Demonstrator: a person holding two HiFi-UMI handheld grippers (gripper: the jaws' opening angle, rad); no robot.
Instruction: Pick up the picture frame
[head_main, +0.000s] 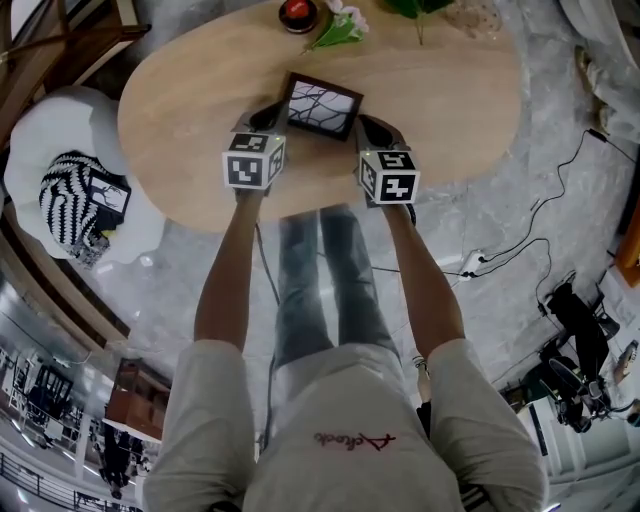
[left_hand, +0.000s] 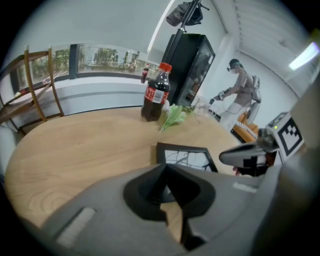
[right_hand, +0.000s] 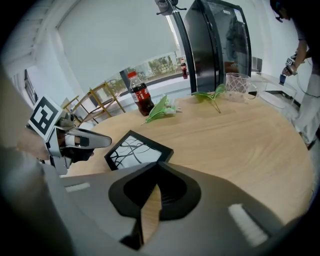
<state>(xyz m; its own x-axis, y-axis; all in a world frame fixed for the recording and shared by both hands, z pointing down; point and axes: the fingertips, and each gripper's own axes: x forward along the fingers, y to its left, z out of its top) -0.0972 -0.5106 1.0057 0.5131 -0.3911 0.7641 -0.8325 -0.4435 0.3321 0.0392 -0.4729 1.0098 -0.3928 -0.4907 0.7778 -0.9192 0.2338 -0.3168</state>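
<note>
A black picture frame (head_main: 320, 106) with a branch drawing lies flat on the oval wooden table (head_main: 190, 110), near its front edge. My left gripper (head_main: 266, 117) is just left of the frame, and my right gripper (head_main: 373, 123) is just right of it; both are shut and hold nothing. In the left gripper view the frame (left_hand: 186, 156) lies right beyond my closed left gripper (left_hand: 166, 166), with the right gripper (left_hand: 250, 155) to its right. The right gripper view has the frame (right_hand: 138, 150) ahead of my closed right gripper (right_hand: 158, 165), and the left gripper (right_hand: 77, 140) beside it.
A cola bottle (left_hand: 156, 92) and green leaves (left_hand: 173, 116) stand at the table's far side, with a clear glass (right_hand: 237, 80) further right. A white chair with a striped cushion (head_main: 75, 198) sits left of the table. Cables (head_main: 540, 215) run over the floor on the right.
</note>
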